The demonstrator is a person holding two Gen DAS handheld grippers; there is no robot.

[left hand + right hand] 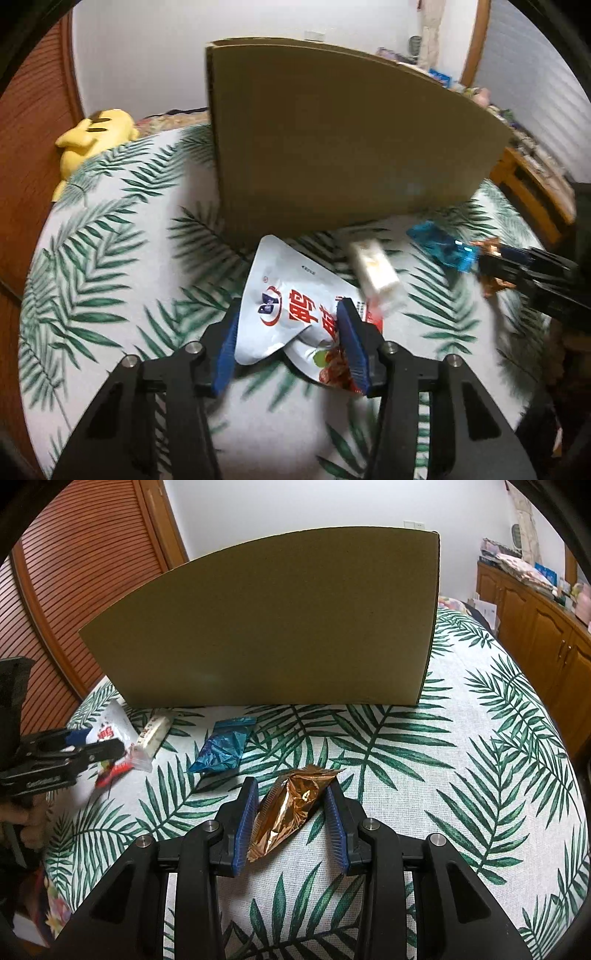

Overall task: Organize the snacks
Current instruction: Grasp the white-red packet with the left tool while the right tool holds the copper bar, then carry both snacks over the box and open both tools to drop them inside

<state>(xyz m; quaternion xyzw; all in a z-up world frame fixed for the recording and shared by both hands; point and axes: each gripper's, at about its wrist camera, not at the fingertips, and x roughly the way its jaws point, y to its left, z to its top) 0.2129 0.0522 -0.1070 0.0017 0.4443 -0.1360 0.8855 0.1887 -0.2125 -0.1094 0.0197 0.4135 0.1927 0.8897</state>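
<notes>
- A cardboard box (266, 624) is seen standing upright on the leaf-print cloth (461, 775), at twelve o'clock from both grippers; only its outer wall is shown, so what is inside cannot be told.
- The left gripper (288, 332) is held with its blue pads (225, 354) spread, and a white pouch (284, 306) with red print is straddled between them; whether the pads are touching it cannot be told.
- A small white bar (375, 269) is caught at one o'clock of the left gripper, blurred, just beside the pouch's upper corner.
- The right gripper (291, 812) is set with its jaws apart around a copper foil packet (291, 808), which lies on the cloth; the left pad is right against the packet's crimped edge, while a gap is seen at the right pad.
- A blue wrapper (223, 747) is found on the cloth at eleven o'clock of the right gripper, between the copper packet and the white bar, apart from both.
- All four snacks are seen outside the box, on the cloth in front of its near wall.
- A yellow plush (92, 140) is glimpsed at ten o'clock in the left view, at the cloth's far edge.
- Wooden cabinets (535, 635) are seen at two o'clock in the right view.
</notes>
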